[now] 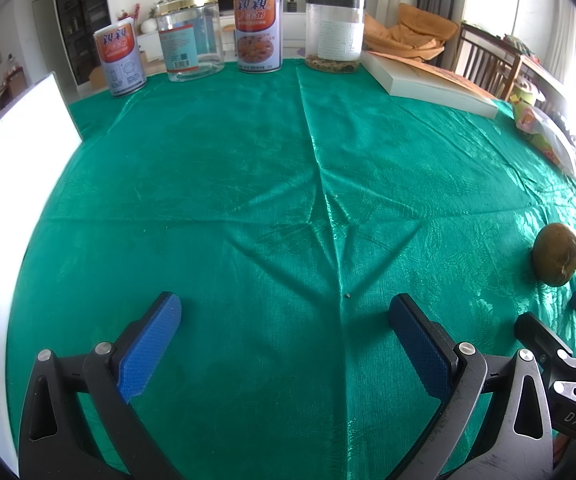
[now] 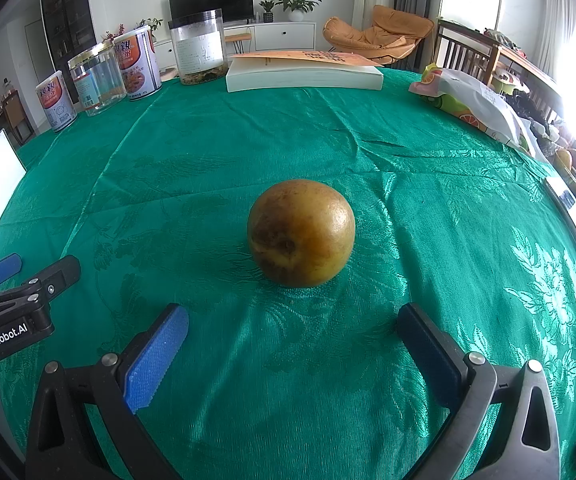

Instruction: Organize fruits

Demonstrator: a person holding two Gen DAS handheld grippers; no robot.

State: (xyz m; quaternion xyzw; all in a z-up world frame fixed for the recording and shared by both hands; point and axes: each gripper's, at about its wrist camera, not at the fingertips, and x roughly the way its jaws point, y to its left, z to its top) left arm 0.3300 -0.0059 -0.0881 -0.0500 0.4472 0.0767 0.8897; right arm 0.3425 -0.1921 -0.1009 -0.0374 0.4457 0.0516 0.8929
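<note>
A round yellow-brown fruit with dark blotches rests on the green tablecloth. It lies straight ahead of my right gripper, a short way beyond the fingertips, which stand open with nothing between them. In the left wrist view the same fruit sits at the far right. My left gripper is open over bare cloth, well to the left of the fruit. The right gripper shows at the lower right of the left wrist view, and the left gripper at the right wrist view's left edge.
Along the far edge stand two printed cans, a clear jar with a gold lid and a black-lidded jar. A thick book lies far right, a fruit-print bag beside it. A white board lines the left.
</note>
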